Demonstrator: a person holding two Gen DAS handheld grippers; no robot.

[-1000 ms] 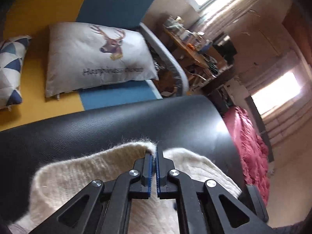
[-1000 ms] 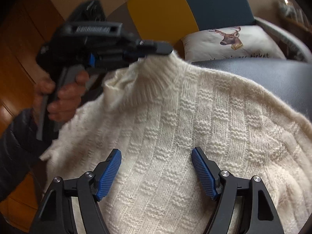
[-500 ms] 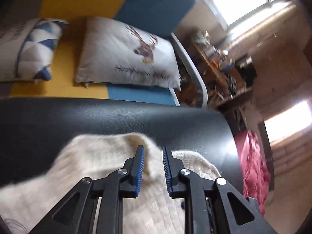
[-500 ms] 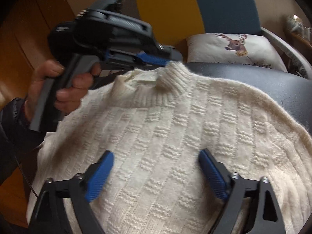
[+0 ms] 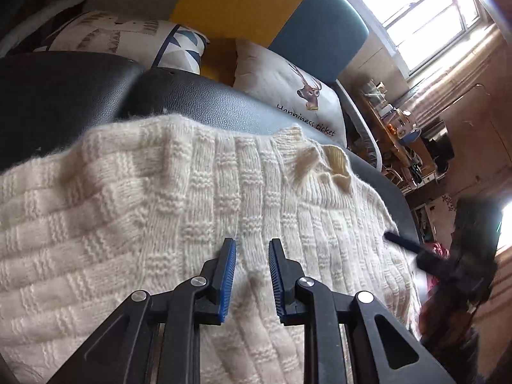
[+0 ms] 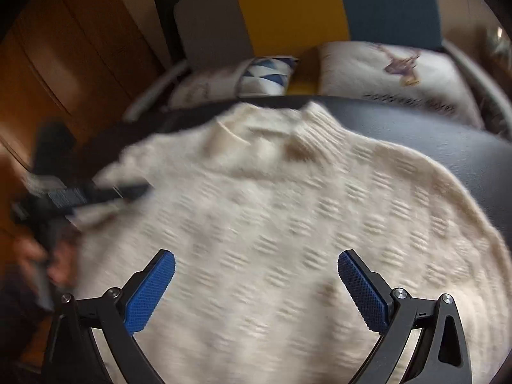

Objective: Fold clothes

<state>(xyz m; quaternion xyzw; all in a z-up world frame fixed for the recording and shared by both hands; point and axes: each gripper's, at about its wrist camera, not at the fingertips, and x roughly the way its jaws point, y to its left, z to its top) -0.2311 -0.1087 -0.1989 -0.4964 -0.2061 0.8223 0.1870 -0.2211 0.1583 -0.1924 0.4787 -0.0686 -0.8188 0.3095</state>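
Note:
A cream knitted sweater [image 5: 160,211] lies spread on a black leather seat [image 5: 80,96], its ribbed collar [image 5: 320,160] at the far edge. My left gripper [image 5: 252,249] hovers over the sweater's middle, slightly open and empty. My right gripper [image 6: 256,265] is wide open and empty over the sweater [image 6: 288,224]. The right view is blurred. The left gripper also shows at the sweater's left edge in the right view [image 6: 96,192], and the right gripper shows at the right edge in the left view [image 5: 416,249].
A deer-print pillow [image 5: 288,96] and a triangle-pattern pillow [image 5: 144,41] lie on a yellow and blue sofa [image 5: 256,0] behind the seat. A cluttered desk [image 5: 400,134] stands at the right under a window. A wooden wall [image 6: 48,80] is at the left.
My left gripper let go of the sweater's collar, opened and drew back to the sweater's middle. The collar dropped flat onto the seat. My right gripper stayed open and shifted.

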